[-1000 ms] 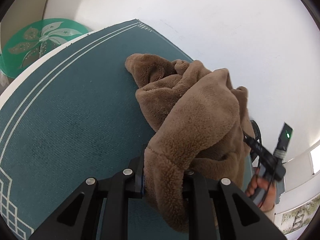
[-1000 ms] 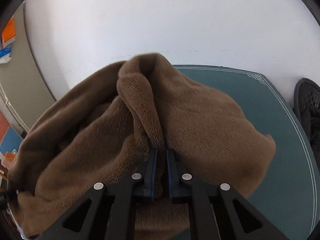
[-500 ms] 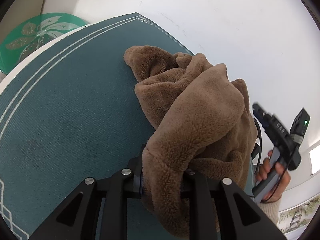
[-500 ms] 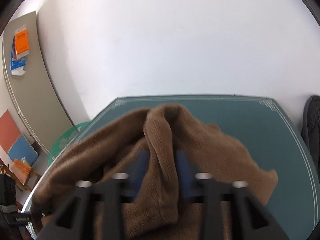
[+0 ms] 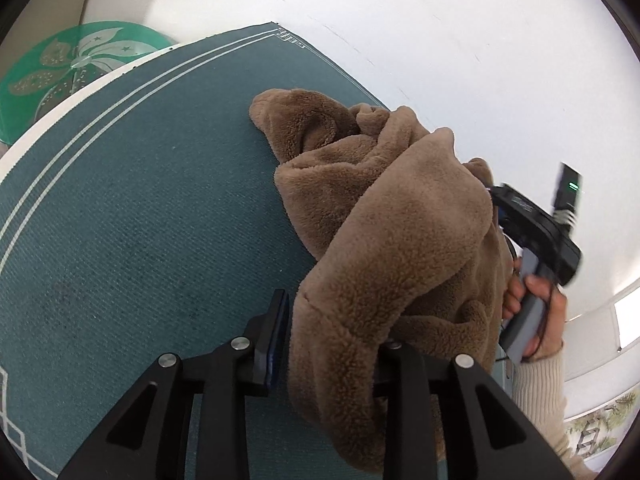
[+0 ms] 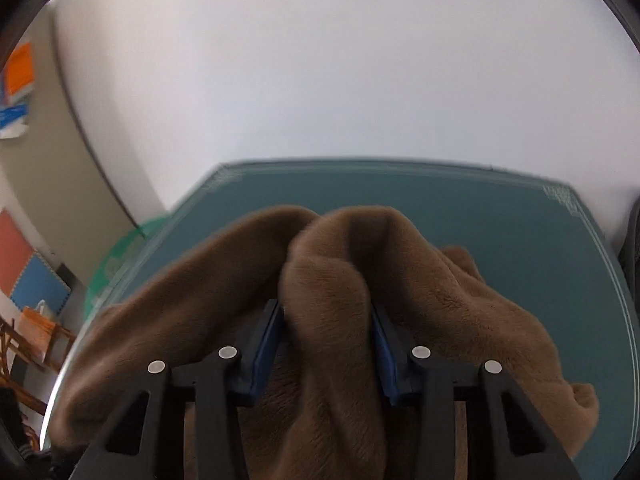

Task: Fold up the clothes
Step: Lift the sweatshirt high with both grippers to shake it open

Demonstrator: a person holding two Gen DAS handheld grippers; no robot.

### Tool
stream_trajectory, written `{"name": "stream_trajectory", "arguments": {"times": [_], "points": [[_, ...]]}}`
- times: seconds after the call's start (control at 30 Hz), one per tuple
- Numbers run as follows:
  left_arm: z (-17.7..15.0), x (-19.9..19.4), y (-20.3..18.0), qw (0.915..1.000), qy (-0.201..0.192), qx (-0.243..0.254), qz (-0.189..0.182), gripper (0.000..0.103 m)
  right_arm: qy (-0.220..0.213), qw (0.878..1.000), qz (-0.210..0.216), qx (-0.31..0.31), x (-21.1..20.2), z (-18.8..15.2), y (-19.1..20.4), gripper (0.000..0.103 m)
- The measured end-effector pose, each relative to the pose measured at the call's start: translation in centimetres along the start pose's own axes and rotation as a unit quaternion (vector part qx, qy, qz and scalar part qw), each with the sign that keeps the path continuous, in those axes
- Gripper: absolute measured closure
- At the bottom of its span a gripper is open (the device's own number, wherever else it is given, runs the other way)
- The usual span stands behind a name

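Left wrist view: left gripper (image 5: 332,344), jaws parted around the brown fleece garment (image 5: 384,232); right gripper (image 6: 328,344) likewise spread around fleece, green mat (image 6: 500,216) at twelve o'clock.

Garment (image 5: 384,216) lies bunched on the mat (image 5: 140,220), toward its right side. Left gripper (image 5: 332,344) sits at its near end, right gripper (image 5: 532,232) to its right. Disc (image 5: 60,68) lies beyond the mat's far-left edge.
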State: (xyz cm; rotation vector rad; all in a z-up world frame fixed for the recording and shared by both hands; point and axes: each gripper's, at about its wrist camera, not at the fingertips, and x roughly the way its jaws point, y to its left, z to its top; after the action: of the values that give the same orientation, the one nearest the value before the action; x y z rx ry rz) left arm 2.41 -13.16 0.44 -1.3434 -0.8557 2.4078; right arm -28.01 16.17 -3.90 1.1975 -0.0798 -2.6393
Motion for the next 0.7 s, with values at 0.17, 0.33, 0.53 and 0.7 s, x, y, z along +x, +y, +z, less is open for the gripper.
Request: {"name": "stream_trajectory", "arguments": {"times": [0.17,0.33,0.53,0.7], "points": [[1.0,0.1,-0.5,0.9999,0.006,0.006,0.008,0.056,0.034,0.997,0.054,0.034,2.4,1.1,-2.3,0.064],[1.6,1.3,-0.6,0.9995,0.028,-0.010,-0.010,0.073,0.038,0.978,0.177,0.107,1.4,-0.2,-5.0,0.090],[1.7,-0.3,-1.6,0.9915,0.034,-0.032,-0.121,0.086,-0.004,0.907,0.370,0.202,-2.7,-1.8,-9.6,0.092],[2.7,-4.7,-4.4,0.9692,-0.001,-0.030,-0.245,0.086,-0.102,0.812,0.524,0.236,-9.2,-2.2,-12.8,0.092]]}}
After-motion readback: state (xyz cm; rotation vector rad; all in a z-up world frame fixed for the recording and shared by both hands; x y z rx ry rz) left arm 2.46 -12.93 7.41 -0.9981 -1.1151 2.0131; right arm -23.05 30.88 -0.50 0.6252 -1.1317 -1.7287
